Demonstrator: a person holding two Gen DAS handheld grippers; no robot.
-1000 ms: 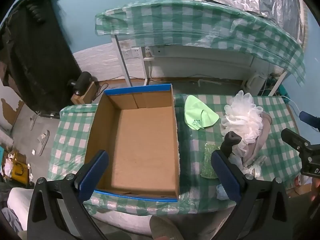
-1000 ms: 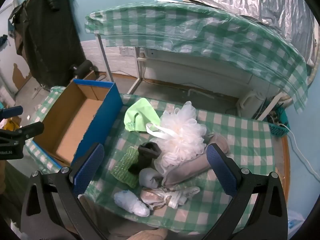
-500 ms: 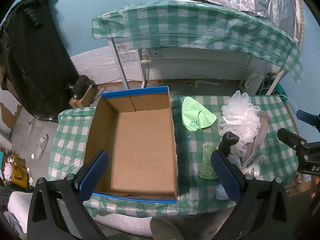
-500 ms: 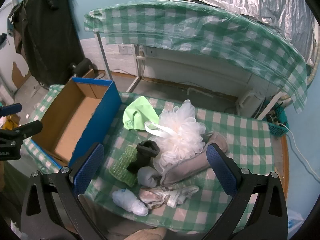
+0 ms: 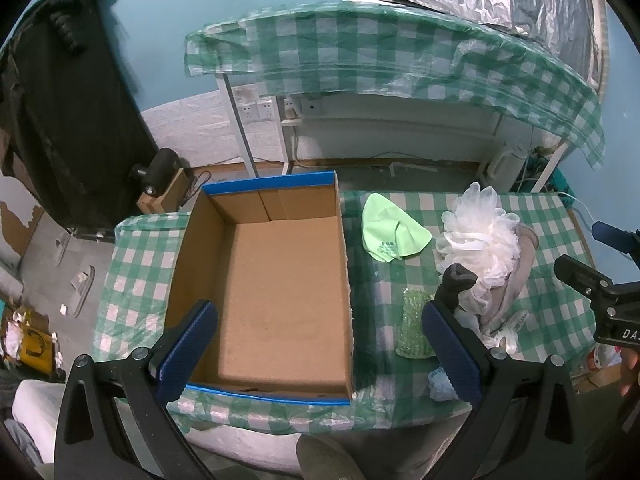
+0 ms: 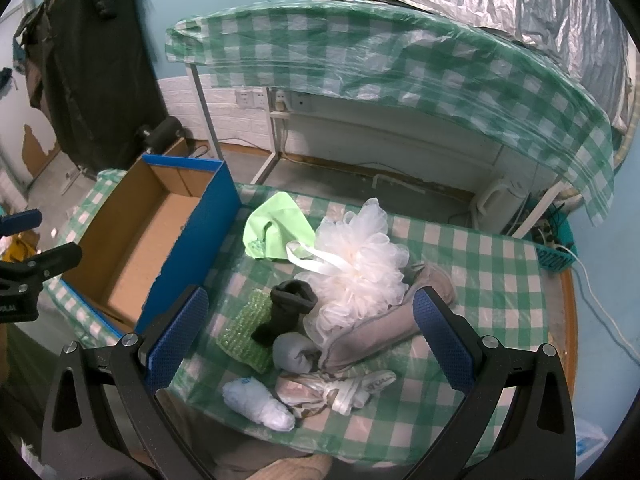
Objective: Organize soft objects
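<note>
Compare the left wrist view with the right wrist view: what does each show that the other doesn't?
Left only: the box's whole bare floor and the slippers on the ground beside the table. Right only: the rolled grey sock, the crumpled fabric and the whole white bundle at the near edge. Both: box, green cloth, loofah, black sock, green sponge, and both grippers, left and right, open and empty.

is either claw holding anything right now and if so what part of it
Nothing is held. The left claw is open above the box, and the right claw is open above the pile, over the black sock, touching nothing.
</note>
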